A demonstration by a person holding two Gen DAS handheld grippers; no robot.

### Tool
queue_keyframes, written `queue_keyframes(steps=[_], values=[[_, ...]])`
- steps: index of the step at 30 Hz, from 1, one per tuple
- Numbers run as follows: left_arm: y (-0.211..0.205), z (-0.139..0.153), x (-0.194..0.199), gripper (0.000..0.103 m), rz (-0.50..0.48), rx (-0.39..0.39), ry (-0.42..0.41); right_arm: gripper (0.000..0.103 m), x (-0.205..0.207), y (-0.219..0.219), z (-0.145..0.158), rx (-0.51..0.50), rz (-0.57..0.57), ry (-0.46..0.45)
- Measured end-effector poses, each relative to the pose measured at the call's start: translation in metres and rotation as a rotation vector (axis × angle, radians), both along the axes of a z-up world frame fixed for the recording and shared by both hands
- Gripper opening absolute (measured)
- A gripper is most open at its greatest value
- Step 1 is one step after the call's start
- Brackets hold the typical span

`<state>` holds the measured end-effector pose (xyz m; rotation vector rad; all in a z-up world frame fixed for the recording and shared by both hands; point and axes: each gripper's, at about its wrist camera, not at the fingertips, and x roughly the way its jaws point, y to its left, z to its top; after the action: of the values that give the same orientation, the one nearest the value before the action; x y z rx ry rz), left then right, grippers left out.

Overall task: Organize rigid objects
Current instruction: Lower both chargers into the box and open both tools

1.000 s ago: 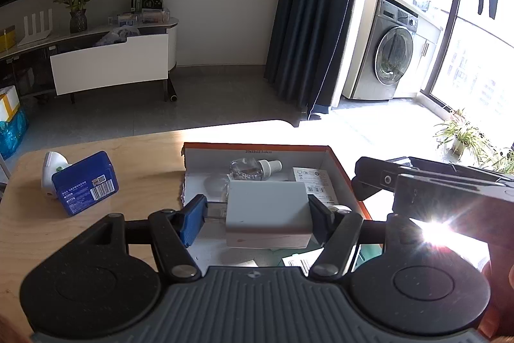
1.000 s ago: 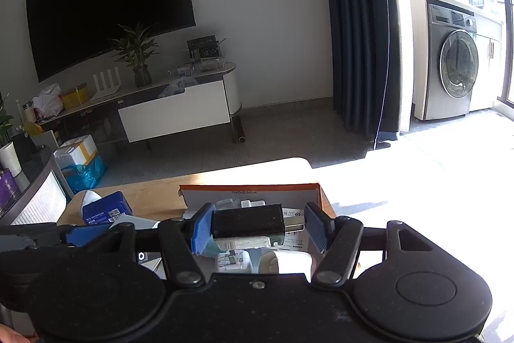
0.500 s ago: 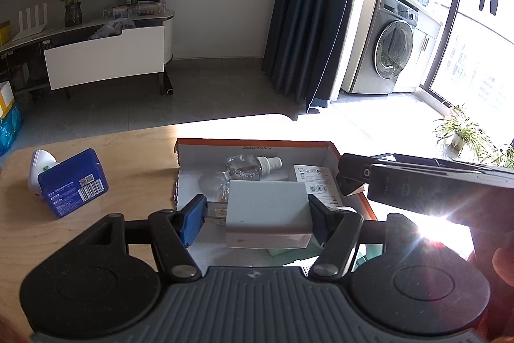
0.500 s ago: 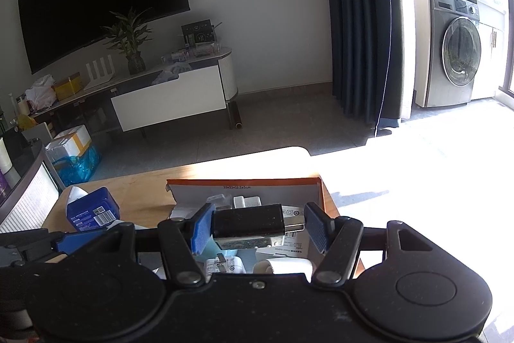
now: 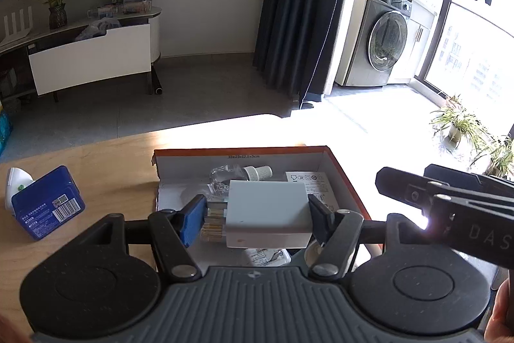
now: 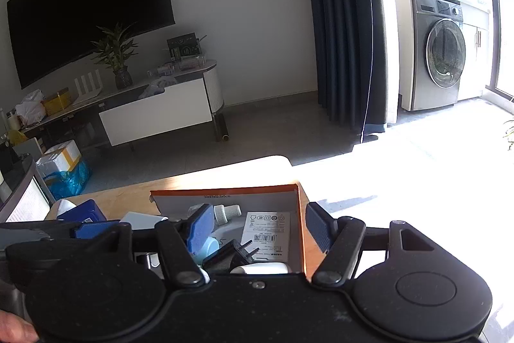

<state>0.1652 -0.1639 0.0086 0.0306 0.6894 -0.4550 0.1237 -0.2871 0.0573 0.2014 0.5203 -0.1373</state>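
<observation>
The left gripper (image 5: 257, 216) is clamped on a white charger block (image 5: 268, 219), its blue pad on the stacked prongs at the block's left end and its dark pad flat against the right end; the block hangs level above the near half of an orange-rimmed cardboard box (image 5: 343, 179); the right gripper (image 6: 260, 225) has just been opening and now stands wide with nothing between its pads, poised over the same box (image 6: 300, 214); below and just behind its left pad a black plug adapter (image 6: 233, 253) lies tilted in the box, prongs pointing up to the right, apart from both pads; ahead of the left gripper the box holds a clear dropper bottle (image 5: 239, 174) with a white ribbed cap and a printed white label card (image 5: 308, 180) by the right wall; a pale blue round item (image 6: 210, 246) sits beside the adapter, too hidden to identify; left of the left gripper, outside the box, a blue tin (image 5: 48, 203) leans against a white object on the wooden table (image 5: 106, 163).
</observation>
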Motion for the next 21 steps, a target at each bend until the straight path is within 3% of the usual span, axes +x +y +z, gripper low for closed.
queue_keyframes(steps=[6,8,21], values=[[-0.016,0.005,0.014,0.066,-0.039,-0.010,-0.031,0.077,-0.010,-0.007,0.004,-0.010,-0.033,-0.019],[-0.016,0.009,0.013,0.072,-0.037,-0.016,-0.041,0.078,-0.012,-0.008,0.006,-0.010,-0.032,-0.023],[0.029,0.018,-0.009,0.087,0.060,0.003,-0.049,0.080,-0.008,0.022,0.012,-0.014,0.046,-0.030]])
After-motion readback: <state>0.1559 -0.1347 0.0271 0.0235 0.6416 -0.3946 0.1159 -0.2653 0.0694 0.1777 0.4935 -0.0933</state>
